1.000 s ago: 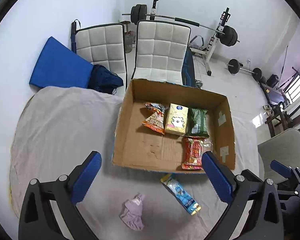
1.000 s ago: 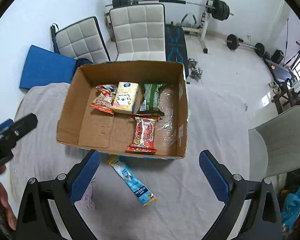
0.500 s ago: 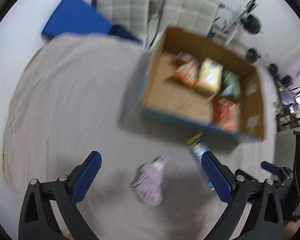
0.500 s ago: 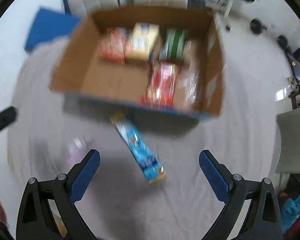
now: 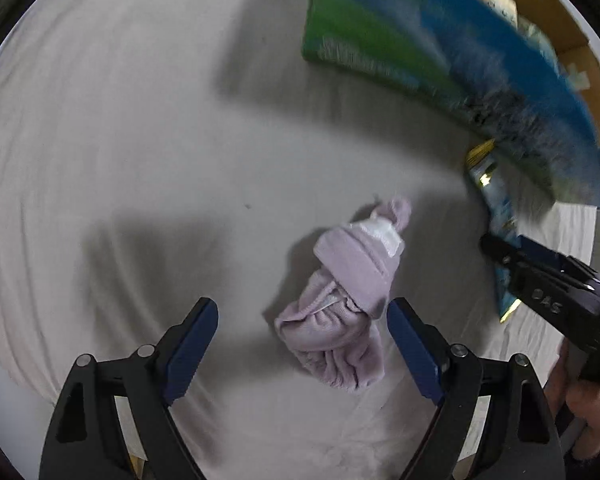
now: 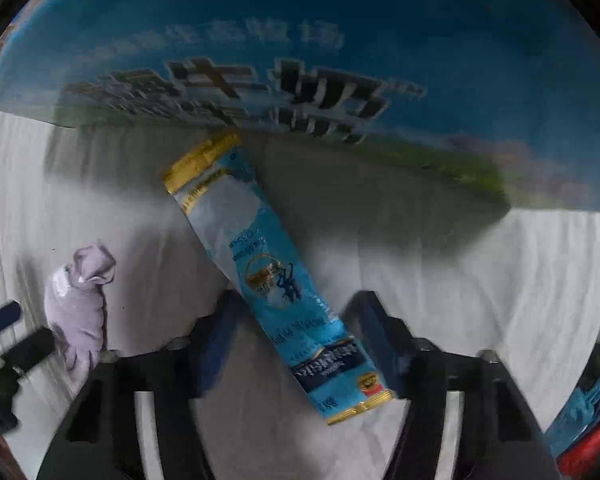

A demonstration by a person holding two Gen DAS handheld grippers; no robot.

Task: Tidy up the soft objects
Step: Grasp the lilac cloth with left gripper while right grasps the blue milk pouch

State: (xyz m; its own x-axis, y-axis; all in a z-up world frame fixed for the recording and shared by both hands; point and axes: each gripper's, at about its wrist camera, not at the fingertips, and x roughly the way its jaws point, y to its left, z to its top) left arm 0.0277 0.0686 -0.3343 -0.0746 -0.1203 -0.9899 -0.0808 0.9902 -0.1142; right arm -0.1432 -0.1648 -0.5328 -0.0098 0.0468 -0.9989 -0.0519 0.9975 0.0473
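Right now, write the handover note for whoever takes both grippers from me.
Left gripper: open, empty, low over the lilac cloth bundle, which lies on the grey sheet between its fingers, not gripped.
Right gripper: open, empty, straddling the blue snack packet, which lies flat on the sheet just in front of the cardboard box.
Done: some packets show over the box's rim in the left view.
Left: close on the bundle and on the packet, lift each and place both in the box. Both views are blurred, so check alignment before closing.
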